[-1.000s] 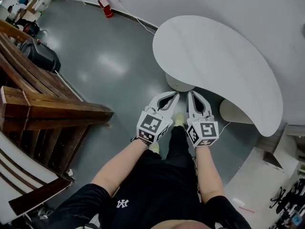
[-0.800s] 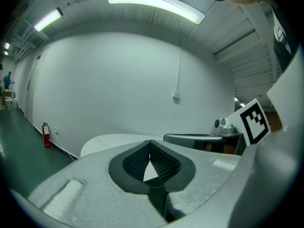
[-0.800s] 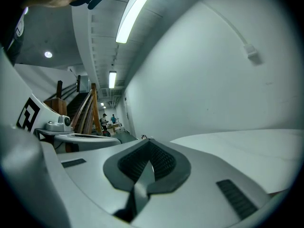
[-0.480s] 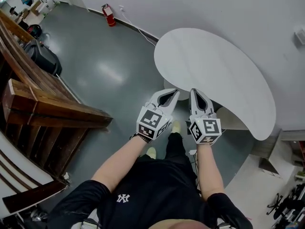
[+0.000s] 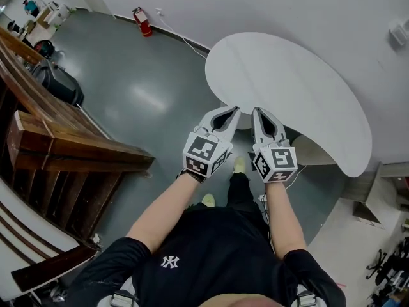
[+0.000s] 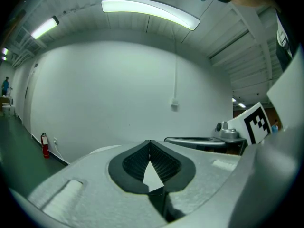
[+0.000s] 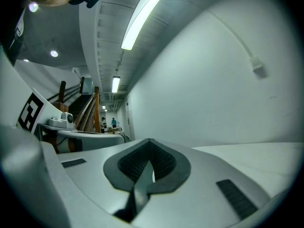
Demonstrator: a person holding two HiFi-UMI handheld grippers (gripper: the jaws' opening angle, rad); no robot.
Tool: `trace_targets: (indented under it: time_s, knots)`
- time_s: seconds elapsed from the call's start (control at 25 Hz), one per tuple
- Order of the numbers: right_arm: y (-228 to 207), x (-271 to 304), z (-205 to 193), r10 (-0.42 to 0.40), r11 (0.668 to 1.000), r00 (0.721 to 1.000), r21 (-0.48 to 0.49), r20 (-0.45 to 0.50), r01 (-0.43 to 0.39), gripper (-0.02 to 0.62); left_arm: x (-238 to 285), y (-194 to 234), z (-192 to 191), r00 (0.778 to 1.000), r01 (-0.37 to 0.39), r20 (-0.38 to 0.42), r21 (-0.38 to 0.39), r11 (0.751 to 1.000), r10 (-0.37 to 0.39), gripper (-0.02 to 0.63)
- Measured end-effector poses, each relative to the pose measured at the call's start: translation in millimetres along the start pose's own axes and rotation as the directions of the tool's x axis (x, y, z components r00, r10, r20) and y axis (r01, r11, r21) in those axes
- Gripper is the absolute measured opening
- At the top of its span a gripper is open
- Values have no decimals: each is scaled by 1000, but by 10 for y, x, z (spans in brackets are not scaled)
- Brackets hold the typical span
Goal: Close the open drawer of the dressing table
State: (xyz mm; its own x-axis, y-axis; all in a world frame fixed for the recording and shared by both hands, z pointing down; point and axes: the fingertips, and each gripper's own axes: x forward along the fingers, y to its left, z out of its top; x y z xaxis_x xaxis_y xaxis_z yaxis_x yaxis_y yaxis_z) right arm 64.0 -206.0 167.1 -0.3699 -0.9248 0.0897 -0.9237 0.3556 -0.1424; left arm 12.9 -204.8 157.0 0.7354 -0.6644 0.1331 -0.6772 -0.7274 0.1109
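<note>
The dressing table has a white kidney-shaped top (image 5: 287, 82). A pale rounded part (image 5: 314, 151), seemingly the open drawer, sticks out from under its near edge, to the right of my grippers. My left gripper (image 5: 232, 110) and right gripper (image 5: 258, 110) are held side by side in the air, tips at the table's near edge. Both are shut with nothing in them. In the left gripper view the left gripper (image 6: 150, 142) points at the white wall over the tabletop (image 6: 102, 151). The right gripper (image 7: 149, 141) shows the tabletop (image 7: 256, 151) at its right.
A dark wooden stair structure (image 5: 70, 149) fills the left side, with a black bag (image 5: 57, 82) beside it. A red fire extinguisher (image 5: 138, 15) stands by the far wall. The person's legs and shoes (image 5: 238, 165) are on the grey floor (image 5: 147, 94) below the grippers.
Both grippers have moved forward together, from above the floor to the table's near edge. They stay shut and side by side.
</note>
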Motion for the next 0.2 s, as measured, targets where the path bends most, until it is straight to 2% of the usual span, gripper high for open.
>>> trace_targets:
  time_s: [0.2]
  knots:
    - [-49,-66,56,-8,1000,1000,3,15,8,14,35,-65,50,1000,2,7,2,1000,-2,11]
